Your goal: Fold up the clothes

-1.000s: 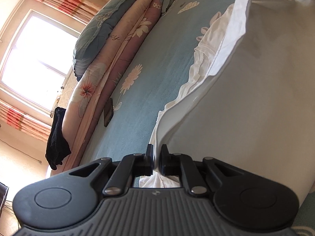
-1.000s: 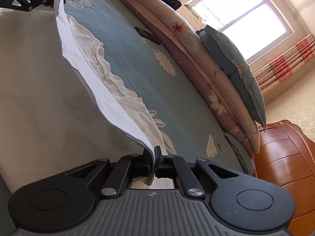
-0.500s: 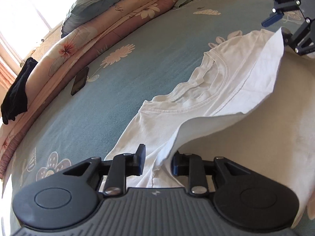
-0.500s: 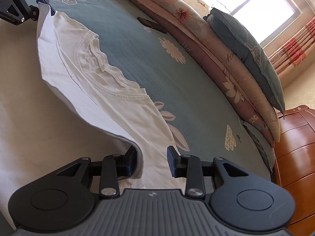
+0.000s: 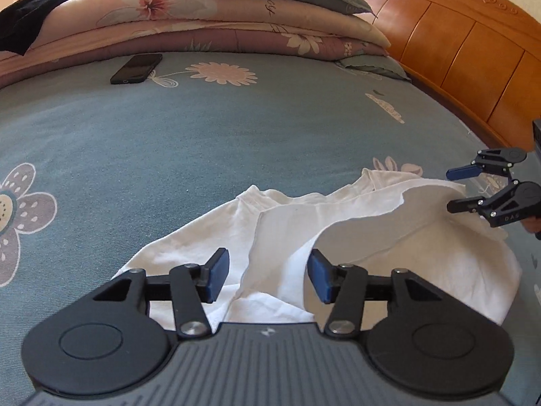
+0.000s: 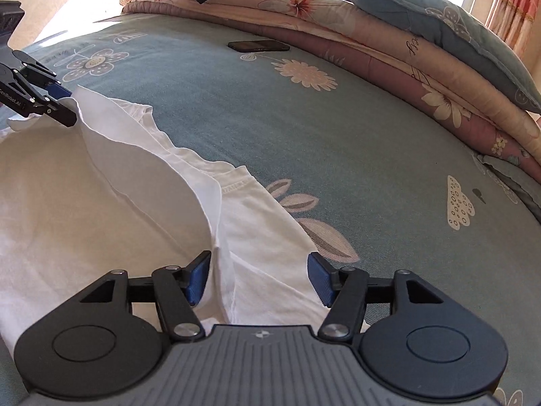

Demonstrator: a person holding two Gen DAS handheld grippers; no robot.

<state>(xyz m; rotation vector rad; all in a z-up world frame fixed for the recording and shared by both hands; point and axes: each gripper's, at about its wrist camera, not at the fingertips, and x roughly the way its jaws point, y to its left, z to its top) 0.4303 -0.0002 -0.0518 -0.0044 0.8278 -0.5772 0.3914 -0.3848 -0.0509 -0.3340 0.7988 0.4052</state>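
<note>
White T-shirt (image 5: 284, 230) lay on the bed (image 5: 203, 142), its lower part folded over the upper. Left hand-held gripper (image 5: 267, 275) and right hand-held gripper (image 6: 257, 275) were both opening; cloth lay between the jaws, unclamped. Phone (image 5: 137, 68) near the quilts (image 5: 209, 23).

Garment (image 5: 280, 223): plain white. Bed sheet (image 5: 236, 135): dusty blue-grey, printed with pale peach and white flowers. Folded quilts (image 5: 203, 17): pink and cream floral. Pillow (image 6: 439, 23): teal, pale motifs. Phone (image 5: 137, 68): black. Headboard (image 5: 456, 34): orange-brown wood. Tongs pads (image 5: 216, 275): blue on black.
</note>
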